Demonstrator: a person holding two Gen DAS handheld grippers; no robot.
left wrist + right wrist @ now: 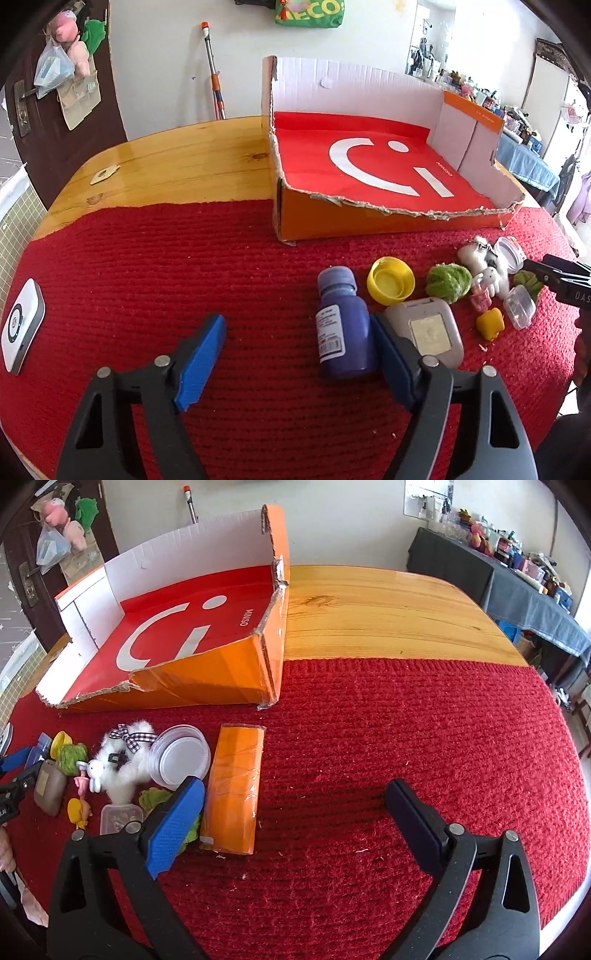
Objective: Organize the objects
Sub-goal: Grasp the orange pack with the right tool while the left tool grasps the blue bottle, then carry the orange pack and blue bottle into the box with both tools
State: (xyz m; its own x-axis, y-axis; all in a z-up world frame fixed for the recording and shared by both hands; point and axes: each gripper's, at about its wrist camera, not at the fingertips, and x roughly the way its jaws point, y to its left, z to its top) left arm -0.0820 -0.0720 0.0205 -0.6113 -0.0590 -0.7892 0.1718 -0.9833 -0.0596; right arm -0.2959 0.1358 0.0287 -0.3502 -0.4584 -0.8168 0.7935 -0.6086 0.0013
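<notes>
The orange cardboard box (pixel 388 218), its front wall torn down low and its red-lined floor still bare, sits at the back of the red mat (pixel 147 277) on the wooden table (pixel 184 147), and everything to be organized lies in a loose cluster just in front of that low wall, which looks a convenient side for dropping things in. The left claw (pixel 297 354) is spread wide with nothing between its pads; the purple bottle (pixel 343 328) lies on its side just inside the right-hand blue pad, seemingly touching it, so the claw appears lined up to close across the bottle's body, though that is a judgement. On the far side of the bottle from the open gap lies a grey flat case (pixel 432 332), and toward the box from it a yellow cap (pixel 391 280) and a green fuzzy ball (pixel 448 282). The right claw (pixel 295 812) is likewise wide open and empty, low over the mat, with the orange wrapped packet (pixel 234 786) just inside its left pad, lying lengthwise toward the box. Beside the packet, away from the bare mat, rest a clear round tub (pixel 181 757) and a white plush toy (pixel 122 760). Nothing is in the box yet, so the sorting seems barely begun.
</notes>
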